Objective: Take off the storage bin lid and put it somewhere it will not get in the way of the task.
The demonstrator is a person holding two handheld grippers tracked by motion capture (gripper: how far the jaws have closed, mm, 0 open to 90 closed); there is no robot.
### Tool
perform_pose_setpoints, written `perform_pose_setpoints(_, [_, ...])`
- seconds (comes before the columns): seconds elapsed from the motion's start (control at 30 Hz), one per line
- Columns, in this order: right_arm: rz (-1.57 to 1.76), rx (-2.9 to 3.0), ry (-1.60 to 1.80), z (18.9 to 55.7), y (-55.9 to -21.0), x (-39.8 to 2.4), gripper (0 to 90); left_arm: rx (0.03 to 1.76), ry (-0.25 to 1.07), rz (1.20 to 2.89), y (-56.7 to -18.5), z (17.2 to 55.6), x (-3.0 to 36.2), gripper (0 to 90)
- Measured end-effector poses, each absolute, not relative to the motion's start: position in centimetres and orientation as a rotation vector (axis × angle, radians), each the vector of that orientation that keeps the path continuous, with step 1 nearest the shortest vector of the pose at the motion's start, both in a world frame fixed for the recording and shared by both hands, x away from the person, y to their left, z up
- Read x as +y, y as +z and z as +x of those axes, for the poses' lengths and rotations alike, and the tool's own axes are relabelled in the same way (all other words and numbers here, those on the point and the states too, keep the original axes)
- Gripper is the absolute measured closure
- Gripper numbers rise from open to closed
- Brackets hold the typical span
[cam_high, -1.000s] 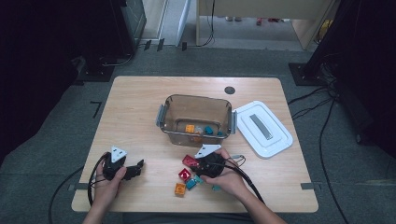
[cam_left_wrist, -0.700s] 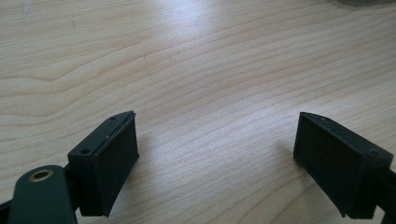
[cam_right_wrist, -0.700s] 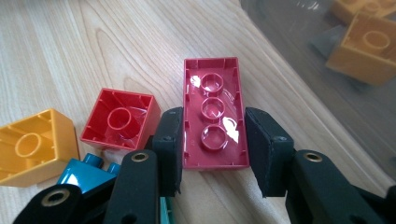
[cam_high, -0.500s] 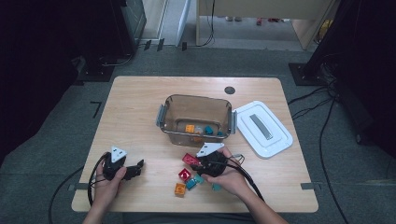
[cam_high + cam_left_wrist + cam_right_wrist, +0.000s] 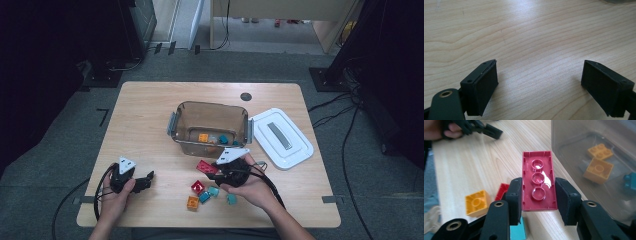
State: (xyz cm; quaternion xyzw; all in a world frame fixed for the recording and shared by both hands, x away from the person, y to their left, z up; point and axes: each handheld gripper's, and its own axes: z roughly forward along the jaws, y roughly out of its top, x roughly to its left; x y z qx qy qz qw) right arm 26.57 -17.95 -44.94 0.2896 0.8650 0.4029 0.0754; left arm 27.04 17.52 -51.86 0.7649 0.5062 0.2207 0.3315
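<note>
Right tool (image 5: pixel 537 203) clamps red brick (image 5: pixel 538 183) by its long sides. Left tool (image 5: pixel 537 85) open, empty. Advice: clear bin (image 5: pixel 210 112) rim before releasing.

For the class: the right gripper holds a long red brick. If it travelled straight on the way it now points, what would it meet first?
Probably the clear brown bin. The right gripper points its long red brick at the bin's near wall; depth is hard to judge.
</note>
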Motion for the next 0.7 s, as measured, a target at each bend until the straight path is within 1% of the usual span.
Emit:
perform_pose_setpoints(0.27, [0.824,2.563,1.268,26.5,-41.5,-19.0,59.8,1.323,0.575,2.000,-51.8,27.0,17.5,13.6])
perform_pose_setpoints(0.7, [0.779,2.530,1.296,27.3,-37.5,-19.8,59.8,1.325,0.577,1.997,-51.9,27.1,17.5,13.6])
